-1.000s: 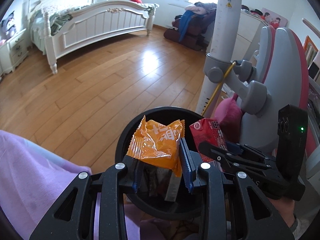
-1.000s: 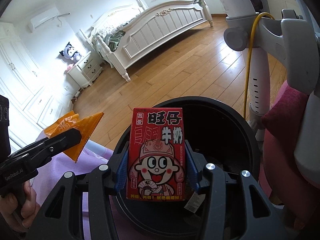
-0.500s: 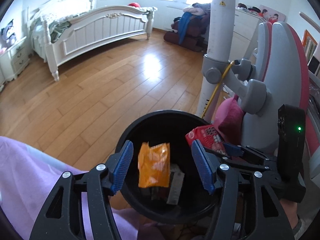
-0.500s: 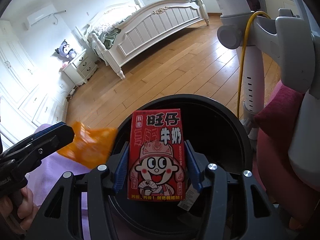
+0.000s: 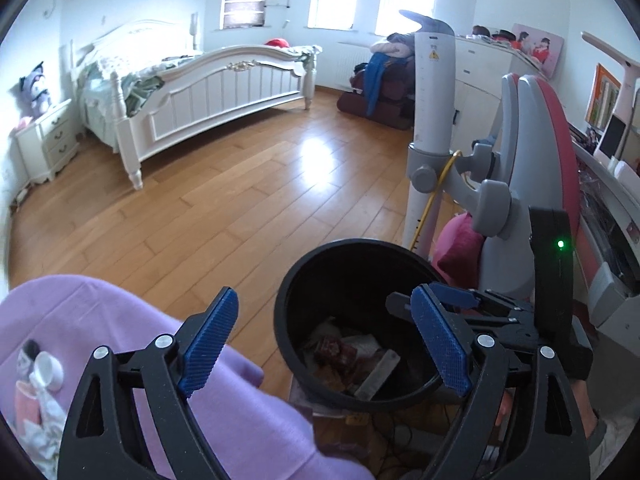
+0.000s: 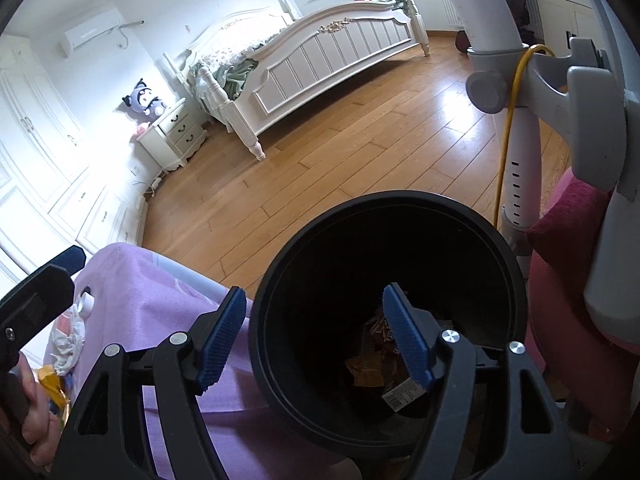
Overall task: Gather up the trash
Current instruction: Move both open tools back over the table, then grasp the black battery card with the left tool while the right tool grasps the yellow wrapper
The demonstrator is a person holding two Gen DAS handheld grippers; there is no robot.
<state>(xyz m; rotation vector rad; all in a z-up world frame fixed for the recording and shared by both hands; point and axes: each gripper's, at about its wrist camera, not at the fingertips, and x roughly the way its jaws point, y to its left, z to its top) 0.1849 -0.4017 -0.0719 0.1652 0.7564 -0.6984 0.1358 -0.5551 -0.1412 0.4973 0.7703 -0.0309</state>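
A black round trash bin (image 5: 288, 312) stands on the floor beside a purple-covered surface; it also shows in the right wrist view (image 6: 320, 240). Inside lie the red milk carton (image 5: 334, 350), an orange wrapper (image 6: 366, 370) and other scraps. My left gripper (image 5: 324, 342) is open and empty, above the bin's left rim. My right gripper (image 6: 314, 336) is open and empty over the bin; it shows in the left wrist view (image 5: 444, 300) at the bin's right rim. More trash, a crumpled tissue and wrappers (image 5: 38, 384), lies on the purple cover (image 6: 68, 332).
The purple cover (image 5: 80, 320) fills the lower left. A grey and pink chair (image 5: 532, 184) and a white post with a yellow cable (image 5: 430, 128) stand close behind the bin on the right. Wooden floor (image 5: 240, 192) stretches to a white bed (image 5: 208, 84).
Both grippers opened. The orange wrapper dropped from the left gripper and the red milk carton from the right; both now lie in the bin. The left gripper has drawn back to the left.
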